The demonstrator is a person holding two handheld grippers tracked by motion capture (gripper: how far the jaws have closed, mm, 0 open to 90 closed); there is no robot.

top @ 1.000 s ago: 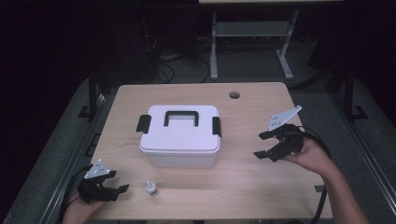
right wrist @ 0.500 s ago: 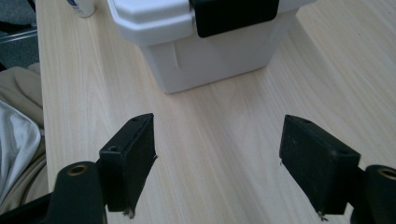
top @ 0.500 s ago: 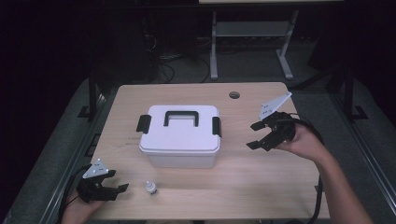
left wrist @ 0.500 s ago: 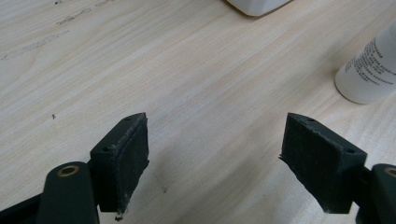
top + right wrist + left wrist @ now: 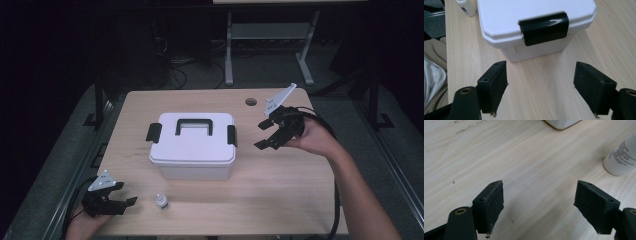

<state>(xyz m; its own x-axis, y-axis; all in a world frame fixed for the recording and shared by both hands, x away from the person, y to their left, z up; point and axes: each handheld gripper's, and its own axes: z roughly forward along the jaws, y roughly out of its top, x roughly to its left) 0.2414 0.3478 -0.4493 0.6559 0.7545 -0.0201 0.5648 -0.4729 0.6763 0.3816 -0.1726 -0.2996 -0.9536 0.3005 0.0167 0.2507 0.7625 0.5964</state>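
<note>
White storage box, centre of the high view, lid seated and both black latches down; the right gripper, jaws spread and holding nothing, is aimed at the right-hand latch from just beside it. The left gripper, also released and empty, rests at lower left near a small white bottle. By appearance the opening has not begun: unlatching and lifting the lid remain.

Light wood-grain table with rounded corners and a round cable grommet near its far edge, standing on grey floor; behind it a dim, nearly black room with tangled cables on the floor and a white metal desk frame
</note>
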